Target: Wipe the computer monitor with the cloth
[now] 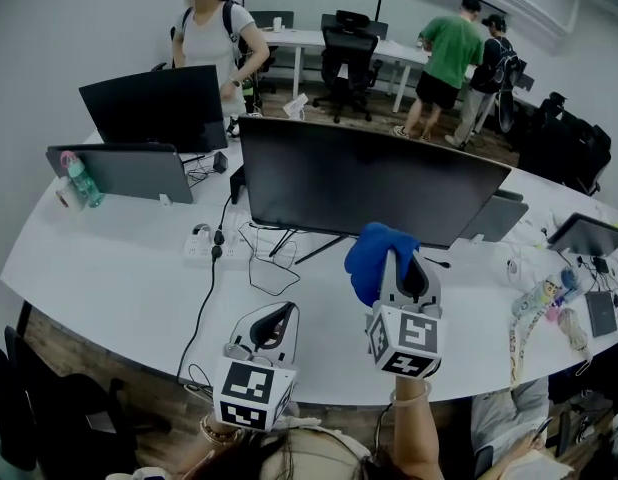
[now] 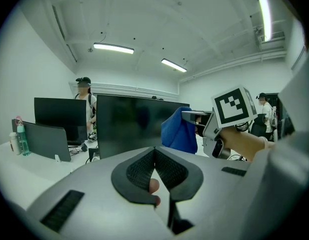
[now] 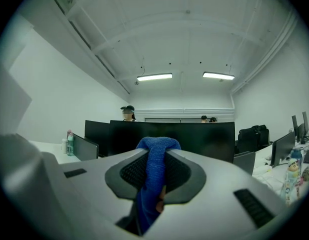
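The blue cloth (image 1: 373,256) is pinched in the right tongs (image 3: 156,159), folded into a hump over their tips with the loose end trailing down between the jaws toward the handle, so its long axis runs along the tongs. Bunched that way, it puts a padded front forward, which I judge suits wiping. It sits just ahead of the tips, raised in front of the lower edge of the monitor (image 1: 369,183); I cannot tell whether it touches the glass. The dark screen faces the tongs, its long axis running left to right across them. The left tongs (image 2: 155,154) are pressed together on nothing, held lower and to the left of the right pair, above the near edge of the white tabletop (image 1: 109,258), apparently idle while the right pair works
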The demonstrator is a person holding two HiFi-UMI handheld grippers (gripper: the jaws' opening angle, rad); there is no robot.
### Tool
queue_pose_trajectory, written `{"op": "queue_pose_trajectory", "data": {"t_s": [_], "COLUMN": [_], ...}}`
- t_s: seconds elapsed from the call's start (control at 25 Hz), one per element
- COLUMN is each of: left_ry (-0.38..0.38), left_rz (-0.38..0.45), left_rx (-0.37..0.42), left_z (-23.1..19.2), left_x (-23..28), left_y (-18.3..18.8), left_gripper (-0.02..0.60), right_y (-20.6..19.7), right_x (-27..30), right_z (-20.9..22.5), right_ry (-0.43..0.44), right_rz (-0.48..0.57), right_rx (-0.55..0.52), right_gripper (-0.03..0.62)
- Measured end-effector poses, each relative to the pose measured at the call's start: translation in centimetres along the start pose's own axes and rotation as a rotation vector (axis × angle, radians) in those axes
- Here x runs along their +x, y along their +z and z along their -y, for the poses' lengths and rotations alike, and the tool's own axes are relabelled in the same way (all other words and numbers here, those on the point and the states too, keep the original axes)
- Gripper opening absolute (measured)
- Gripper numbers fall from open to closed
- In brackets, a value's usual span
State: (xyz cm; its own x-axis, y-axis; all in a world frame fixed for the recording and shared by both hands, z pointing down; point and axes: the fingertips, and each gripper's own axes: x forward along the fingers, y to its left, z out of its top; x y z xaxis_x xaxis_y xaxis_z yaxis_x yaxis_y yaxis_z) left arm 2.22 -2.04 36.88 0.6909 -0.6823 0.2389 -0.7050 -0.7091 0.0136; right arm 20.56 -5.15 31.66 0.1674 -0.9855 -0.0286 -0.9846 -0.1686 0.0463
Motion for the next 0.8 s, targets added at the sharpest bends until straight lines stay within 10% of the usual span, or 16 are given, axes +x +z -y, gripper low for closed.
{"op": "queue_pose_trajectory", "data": {"t_s": [0.8], "left_ry": [-0.057], "left_rz": [-0.009], "left_rx": [-0.002], "left_z": [-2.1], "left_x": [2.0], "left_y": [-0.2], "left_gripper": [0.009], "right_y": [-2.8], "right_x": [0.0], "right_z": [-0.9], "right_ry": [-0.054], "right_rz": [-0.072], "right_rx": [-0.02], "right_gripper": [0.071]}}
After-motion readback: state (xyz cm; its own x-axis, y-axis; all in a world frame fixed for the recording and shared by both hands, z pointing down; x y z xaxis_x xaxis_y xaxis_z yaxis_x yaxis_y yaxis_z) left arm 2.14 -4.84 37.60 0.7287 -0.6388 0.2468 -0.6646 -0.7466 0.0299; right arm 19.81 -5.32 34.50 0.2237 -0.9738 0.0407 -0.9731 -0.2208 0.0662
